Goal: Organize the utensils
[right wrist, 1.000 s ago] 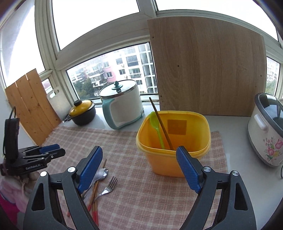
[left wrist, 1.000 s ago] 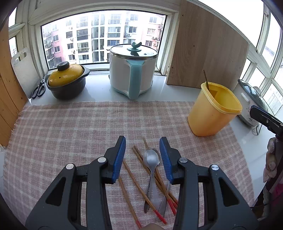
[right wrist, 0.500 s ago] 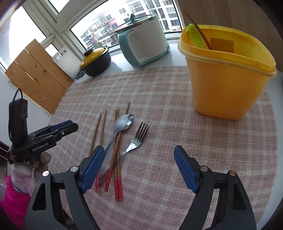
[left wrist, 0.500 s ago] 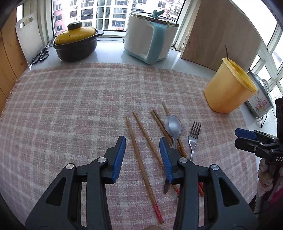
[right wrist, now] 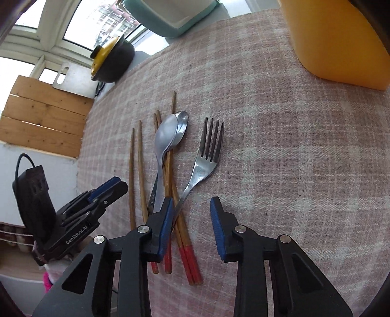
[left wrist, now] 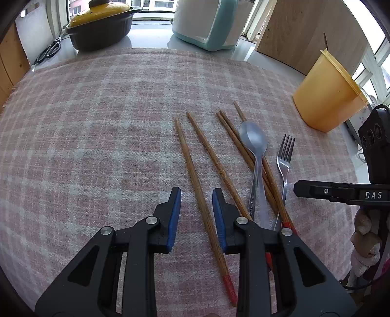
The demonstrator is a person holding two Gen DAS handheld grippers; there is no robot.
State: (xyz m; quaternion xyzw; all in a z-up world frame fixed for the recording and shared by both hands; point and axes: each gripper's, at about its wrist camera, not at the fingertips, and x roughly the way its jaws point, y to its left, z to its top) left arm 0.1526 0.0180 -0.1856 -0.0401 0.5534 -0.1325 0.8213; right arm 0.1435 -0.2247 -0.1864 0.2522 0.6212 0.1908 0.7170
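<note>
Pink checked cloth covered the counter, and all loose utensils lay on it. Seen from the left wrist camera, the left gripper pointed down at the cloth with its blue pads on both sides of one chopstick; the jaws were closing, the stick was between them, but the pads did not press it yet. A second chopstick lay just beside it toward 2 o'clock, passing under the right pad. Further toward 2 o'clock lay a metal spoon on top of three more chopsticks, and a fork beside the spoon, prongs toward 12 o'clock. All red chopstick tips pointed toward 6 o'clock.

From the right wrist camera, the right gripper hung low over the cloth with its jaws closing. The fork handle and the red-tipped sticks ran down next to its left pad; I cannot tell if the pad touched them, and between the pads only bare cloth and part of the sticks showed.

A yellow container stood at 2 o'clock from the utensils, well apart. At 12 o'clock, behind the cloth, stood a dark pot with a yellow lid and a white and teal cooker
</note>
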